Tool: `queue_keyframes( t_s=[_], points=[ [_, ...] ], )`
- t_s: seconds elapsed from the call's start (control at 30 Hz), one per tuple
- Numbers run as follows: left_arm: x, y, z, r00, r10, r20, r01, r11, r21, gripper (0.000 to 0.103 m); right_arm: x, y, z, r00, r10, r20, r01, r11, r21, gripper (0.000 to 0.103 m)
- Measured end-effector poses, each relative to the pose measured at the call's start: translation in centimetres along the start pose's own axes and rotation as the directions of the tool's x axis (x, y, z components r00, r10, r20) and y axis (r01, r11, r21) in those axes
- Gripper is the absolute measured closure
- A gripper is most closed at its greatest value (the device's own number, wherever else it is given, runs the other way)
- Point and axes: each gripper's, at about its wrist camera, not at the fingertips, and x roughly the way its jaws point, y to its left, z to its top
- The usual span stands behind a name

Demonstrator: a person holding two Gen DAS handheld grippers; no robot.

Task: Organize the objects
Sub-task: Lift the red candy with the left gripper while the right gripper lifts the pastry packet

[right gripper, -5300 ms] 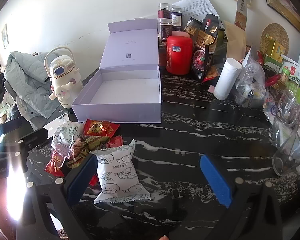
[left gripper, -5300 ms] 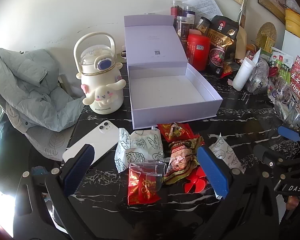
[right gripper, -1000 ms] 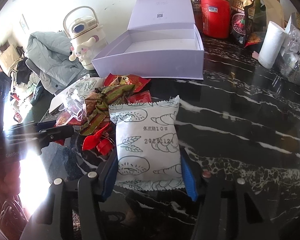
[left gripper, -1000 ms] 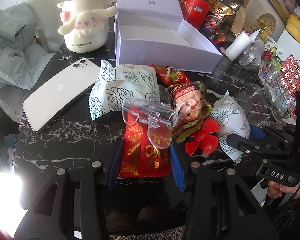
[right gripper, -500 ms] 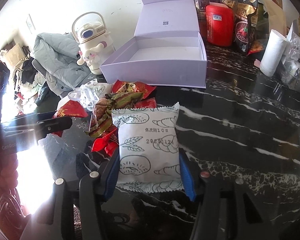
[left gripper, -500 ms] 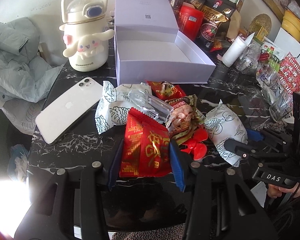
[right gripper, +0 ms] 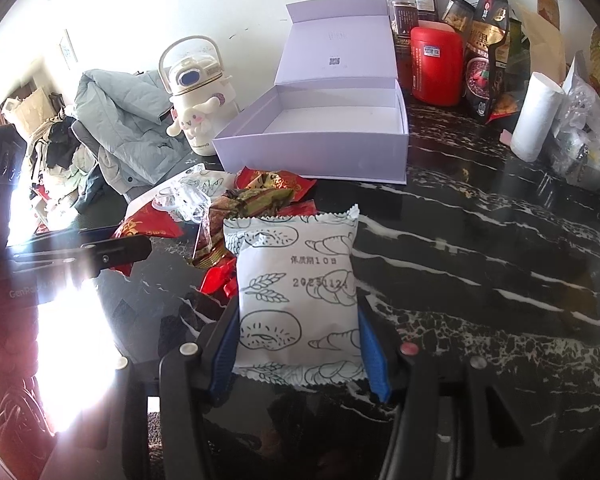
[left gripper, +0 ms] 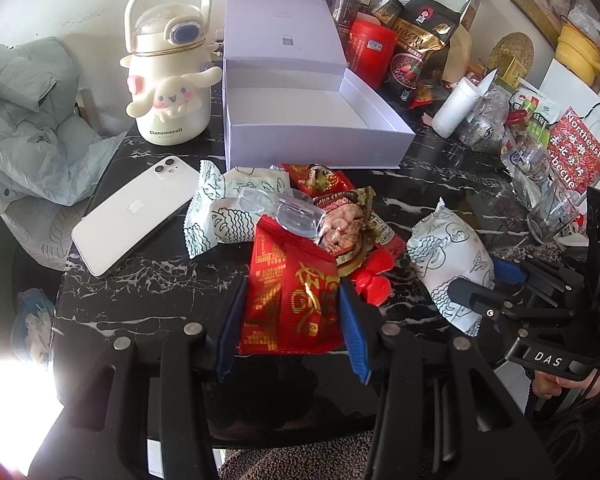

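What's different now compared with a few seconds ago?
Both were open above the pile then. Now the left hand-held gripper clamps the red snack packet, the right hand-held gripper the white pastry packet, and both packets have started to lift. The lilac box stays empty, the phone unmoved.

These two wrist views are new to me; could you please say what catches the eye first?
Each gripper is shut on a snack: the left gripper on a red packet, the right gripper on a white pastry bag. Beyond the snack pile stands an open lilac box, empty, beside a white bottle.
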Motion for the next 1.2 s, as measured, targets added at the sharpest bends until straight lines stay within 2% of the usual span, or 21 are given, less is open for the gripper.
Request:
queue_keyframes(
  t_s=[0.43,0.87,0.93,1.0,1.07,1.13,1.2],
  points=[
    [-2.2,-1.5,-1.0,0.999,-0.002,0.049,0.002,1.000,-0.001,0.060,-3.0,0.6,-1.4,0.998,0.003,0.061,-0.002,1.000,-0.025,0.048],
    [-1.8,-2.2,1.5,0.997,0.015,0.073,-0.017,1.000,0.019,0.060,-3.5,-0.1,1.0,0.993,-0.013,0.115,0.021,0.997,-0.070,0.049],
    [-1.5,-2.1,2.3,0.997,0.014,0.073,-0.015,1.000,0.019,0.060,-3.4,-0.1,1.6,0.993,-0.015,0.120,0.025,0.996,-0.082,0.054],
    [-1.2,-2.2,3.0,0.997,0.014,0.072,-0.015,1.000,0.021,0.060,-3.3,-0.3,2.2,0.991,-0.022,0.136,0.034,0.996,-0.083,0.080],
    [-0.9,-2.2,3.6,0.997,0.012,0.074,-0.014,1.000,0.027,0.060,-2.3,-0.6,2.6,0.990,-0.050,0.128,0.059,0.996,-0.062,0.080],
    [-0.1,-2.3,4.0,0.997,0.023,0.071,-0.026,0.999,0.035,0.060,-0.3,-1.3,2.4,0.997,-0.007,0.074,0.011,0.998,-0.056,0.080],
    [0.5,-2.1,4.2,0.998,0.008,0.065,-0.009,1.000,0.020,0.060,0.7,-2.5,1.9,0.998,0.043,0.039,-0.043,0.999,-0.001,0.080]
  ],
)
